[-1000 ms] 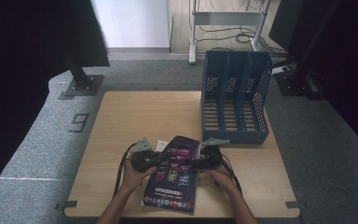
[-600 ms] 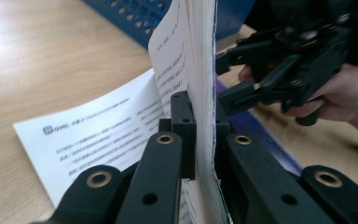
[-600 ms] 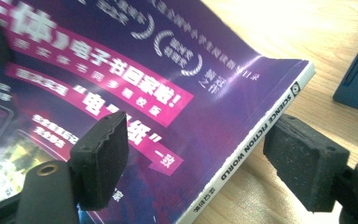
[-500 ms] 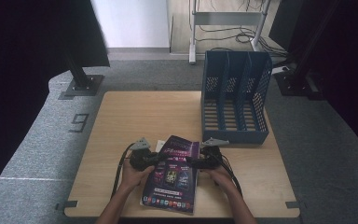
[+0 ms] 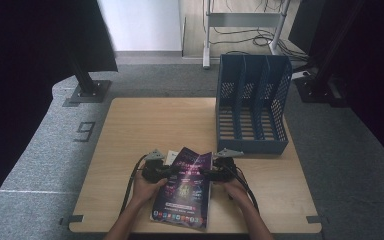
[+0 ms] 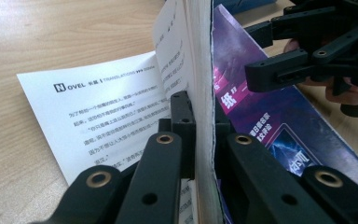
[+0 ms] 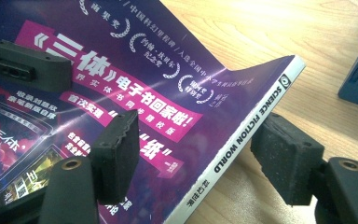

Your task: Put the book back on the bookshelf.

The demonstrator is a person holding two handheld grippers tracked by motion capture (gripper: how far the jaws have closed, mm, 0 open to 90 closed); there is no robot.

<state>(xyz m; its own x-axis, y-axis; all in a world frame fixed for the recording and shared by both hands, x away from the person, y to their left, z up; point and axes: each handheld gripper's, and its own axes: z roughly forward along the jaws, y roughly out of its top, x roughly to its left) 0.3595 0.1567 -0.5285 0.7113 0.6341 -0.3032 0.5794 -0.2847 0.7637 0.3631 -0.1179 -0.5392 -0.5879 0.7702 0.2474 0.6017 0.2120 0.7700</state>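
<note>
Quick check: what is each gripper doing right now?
Left gripper: closed on the magazine's open page edge.
Right gripper: open, jaws straddling the magazine's spine, not clamped.

The magazine (image 7: 135, 93) has a glossy purple paper cover that catches the light; its inner pages (image 6: 107, 116) are matt white paper with black print, and the page edges look slightly rough. My left gripper (image 6: 200, 140) is matt black plastic with small brass-coloured metal rivets. The pads (image 7: 286, 161) of my right gripper (image 7: 200, 154) are black with a fine grainy, rubber-like finish. The table (image 5: 155, 125) is pale wood-grain, smooth and faintly shiny. The file rack (image 5: 252, 105) is blue perforated plastic. The floor (image 5: 40, 150) is rough grey carpet.
</note>
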